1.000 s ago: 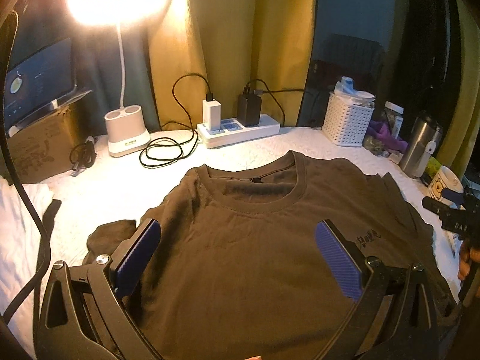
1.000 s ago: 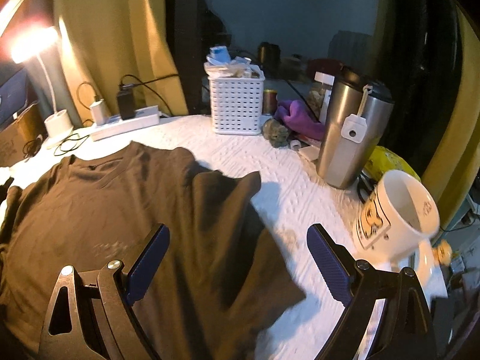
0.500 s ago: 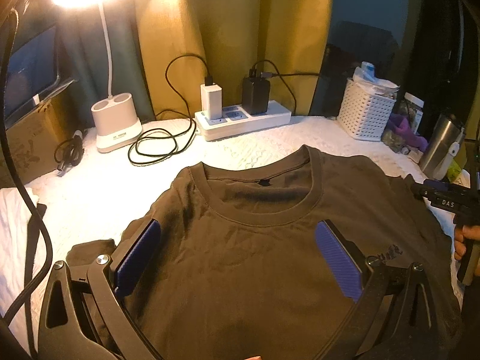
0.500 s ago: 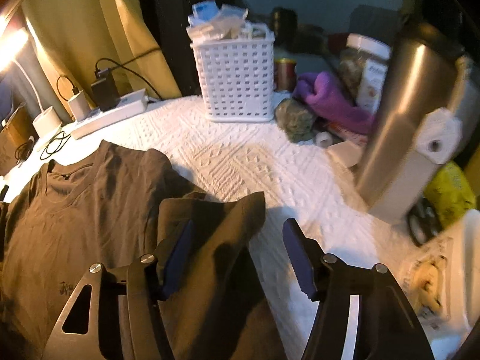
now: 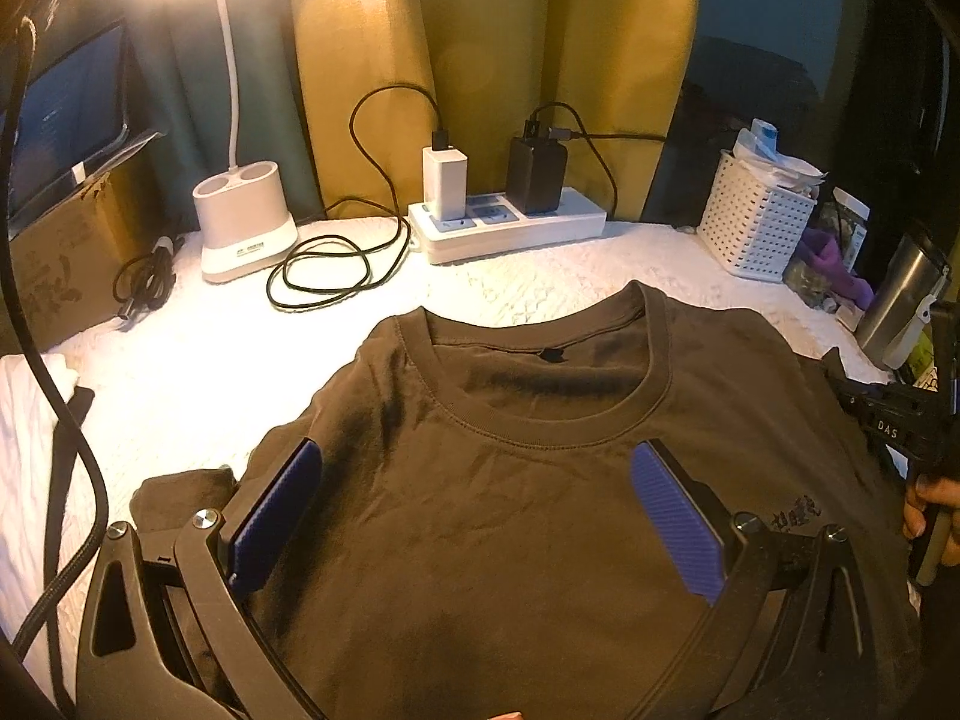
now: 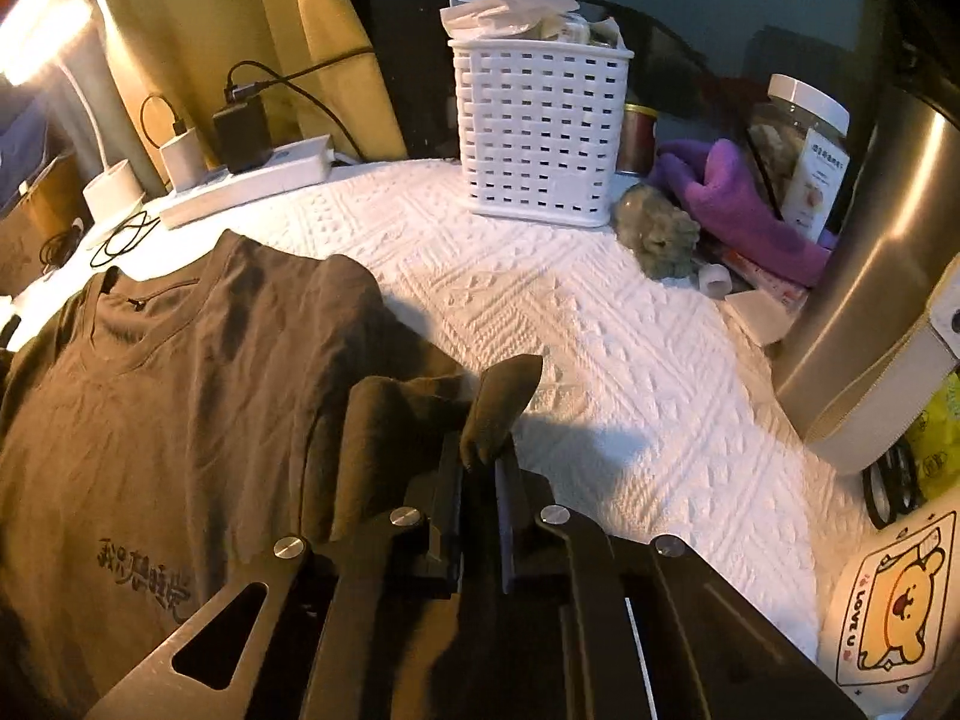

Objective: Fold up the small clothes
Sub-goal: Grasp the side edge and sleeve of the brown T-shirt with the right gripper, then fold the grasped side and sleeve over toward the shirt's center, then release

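A dark brown T-shirt (image 5: 510, 516) lies face up on the white quilted table cover, collar toward the back wall. My left gripper (image 5: 474, 462) hovers over its chest just below the collar, open, with nothing between the blue pads. In the right wrist view, the T-shirt (image 6: 180, 390) spreads to the left and its right sleeve (image 6: 504, 396) is bunched up between the jaws. My right gripper (image 6: 480, 462) is shut on that sleeve, whose tip pokes up above the fingers. The left wrist view shows the right gripper (image 5: 888, 420) at the shirt's right edge, held by a hand (image 5: 927, 510).
A white basket (image 6: 540, 138), purple cloth (image 6: 738, 204), steel tumbler (image 6: 870, 276) and a cartoon mug (image 6: 894, 594) crowd the right side. At the back stand a power strip (image 5: 510, 228) with chargers, a lamp base (image 5: 243, 222) and coiled cables (image 5: 330, 270). A cardboard box (image 5: 54, 264) is at left.
The right gripper came down and forward onto the sleeve and closed on it, bunching the cloth. The left gripper shifted slightly forward over the shirt and stayed open.
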### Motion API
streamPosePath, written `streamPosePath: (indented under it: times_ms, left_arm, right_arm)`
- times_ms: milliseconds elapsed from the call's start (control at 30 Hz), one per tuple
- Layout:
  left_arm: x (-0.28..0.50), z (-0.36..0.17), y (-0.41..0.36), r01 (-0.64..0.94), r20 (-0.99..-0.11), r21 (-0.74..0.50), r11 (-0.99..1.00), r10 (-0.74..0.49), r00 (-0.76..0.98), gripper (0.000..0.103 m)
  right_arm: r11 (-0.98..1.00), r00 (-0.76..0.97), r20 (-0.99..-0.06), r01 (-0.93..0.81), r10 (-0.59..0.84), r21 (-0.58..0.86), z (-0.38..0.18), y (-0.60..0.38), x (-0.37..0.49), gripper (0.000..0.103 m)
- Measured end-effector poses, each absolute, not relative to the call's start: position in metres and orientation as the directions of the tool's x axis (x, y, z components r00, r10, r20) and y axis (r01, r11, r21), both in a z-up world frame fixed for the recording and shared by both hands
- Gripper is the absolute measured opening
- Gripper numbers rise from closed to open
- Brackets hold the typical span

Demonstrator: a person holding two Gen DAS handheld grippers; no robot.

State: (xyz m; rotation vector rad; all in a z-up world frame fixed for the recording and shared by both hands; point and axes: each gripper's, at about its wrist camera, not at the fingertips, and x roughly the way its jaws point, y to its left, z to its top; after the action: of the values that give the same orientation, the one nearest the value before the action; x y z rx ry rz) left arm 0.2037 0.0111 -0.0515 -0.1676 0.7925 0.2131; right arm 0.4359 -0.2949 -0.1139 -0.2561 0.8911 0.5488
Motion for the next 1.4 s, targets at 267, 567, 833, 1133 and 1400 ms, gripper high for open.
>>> streamPosePath:
  times_ms: [267,567,833,1133,1400]
  left_arm:
    - [0.194,-0.047,0.015,-0.249,-0.710,-0.073,0.966,0.126,0.693,0.102]
    - [0.179,-0.040,0.022,-0.246,-0.688,-0.070,0.967,0.131,0.713,0.102]
    - [0.155,-0.037,0.043,-0.279,-0.663,-0.066,0.958,0.166,0.730,0.102]
    - [0.124,-0.039,0.078,-0.331,-0.646,-0.091,0.939,0.197,0.737,0.102]
    - [0.100,-0.047,0.108,-0.360,-0.646,-0.110,0.927,0.209,0.734,0.102]
  right_arm:
    - [0.891,0.600,-0.746,-0.453,0.290,-0.018,-0.086,-0.324,0.431,0.007]
    - [0.918,0.671,-0.693,-0.395,0.263,-0.034,-0.047,-0.343,0.410,0.007]
    - [0.895,0.692,-0.655,-0.443,0.303,-0.055,-0.017,-0.313,0.380,0.007]
    - [0.857,0.684,-0.646,-0.508,0.340,-0.086,-0.001,-0.265,0.349,0.007]
    - [0.827,0.646,-0.677,-0.554,0.354,-0.097,-0.014,-0.220,0.329,0.007]
